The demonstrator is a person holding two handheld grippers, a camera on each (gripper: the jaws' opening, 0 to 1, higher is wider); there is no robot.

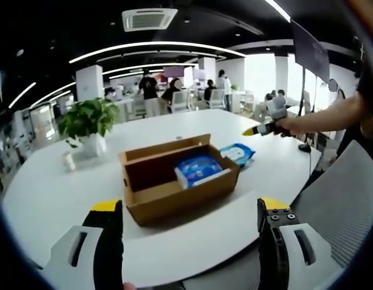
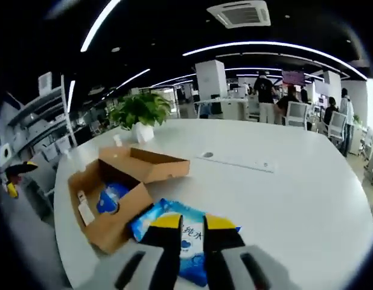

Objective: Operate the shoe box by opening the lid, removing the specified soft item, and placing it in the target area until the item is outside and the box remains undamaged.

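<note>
The left gripper (image 1: pixel 190 211) hangs back at the near edge of the table with its black, yellow-tipped jaws spread wide and nothing between them. The right gripper (image 2: pixel 191 225) has its jaws drawn close, a narrow slit left between the yellow tips; they hover over a blue and white soft pack (image 2: pixel 185 238) lying flat on the table just beside the box. I cannot tell whether the tips touch the pack or pinch any of it. In the left gripper view the same right gripper (image 1: pixel 261 128) is held out over the far side of the table by a person's hand (image 1: pixel 290 125).

The cardboard shoe box (image 1: pixel 174 184) sits open in the middle of the white table (image 1: pixel 60 193), its lid flap folded back and standing along the far side. A second blue pack (image 1: pixel 198 170) lies inside, at the end nearest the pack (image 1: pixel 238 153) on the tabletop.

A potted green plant (image 1: pixel 89 124) in a white pot stands past the box, well apart from it, with a small white item beside it. A mesh chair back (image 1: pixel 346 193) crowds the table's right edge.

Around us is an open office: curved strip lights, a ceiling air vent (image 1: pixel 149 18), white pillars, and people (image 1: pixel 150 90) at desks in the distance.
</note>
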